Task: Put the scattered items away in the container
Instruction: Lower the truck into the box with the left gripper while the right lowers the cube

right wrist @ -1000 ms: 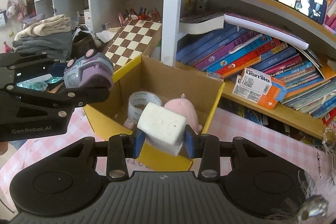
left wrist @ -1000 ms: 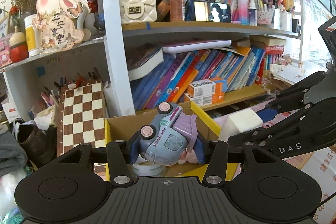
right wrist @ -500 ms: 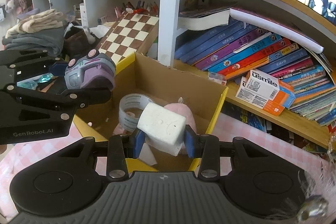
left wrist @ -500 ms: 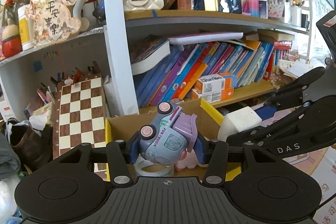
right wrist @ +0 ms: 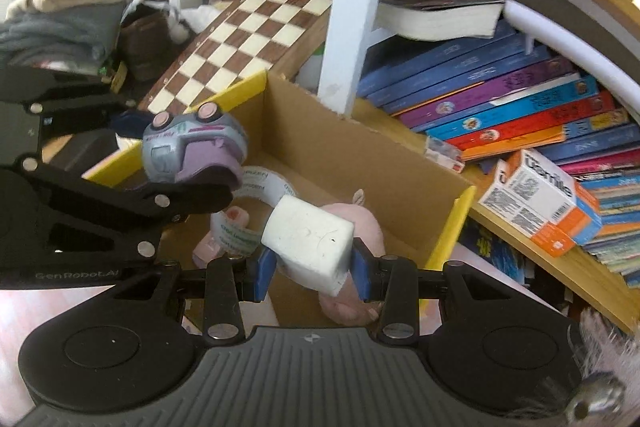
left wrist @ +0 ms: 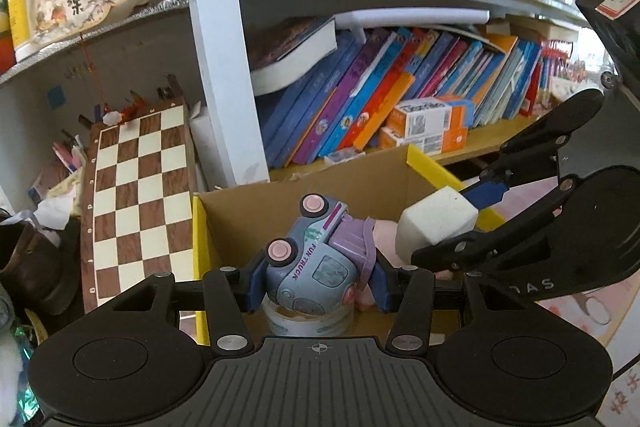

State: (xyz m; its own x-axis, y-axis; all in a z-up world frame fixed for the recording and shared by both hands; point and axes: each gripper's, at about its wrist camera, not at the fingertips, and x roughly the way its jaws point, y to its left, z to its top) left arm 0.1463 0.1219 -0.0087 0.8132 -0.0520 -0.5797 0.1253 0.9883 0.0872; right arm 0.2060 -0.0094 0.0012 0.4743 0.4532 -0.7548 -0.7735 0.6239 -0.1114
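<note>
In box (right wrist: 360, 131): tape roll (right wrist: 256, 187), pink plush (right wrist: 360, 227) | Left tool (left wrist: 316, 279): clamped on toy truck (left wrist: 316, 259), over box's near-left | Right tool (right wrist: 310, 267): clamped on white block (right wrist: 308, 239), over box | Left to do: release both

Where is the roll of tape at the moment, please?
In the right wrist view the roll of tape lies inside the cardboard box, left of the pink plush toy, below the held toy truck.
</note>
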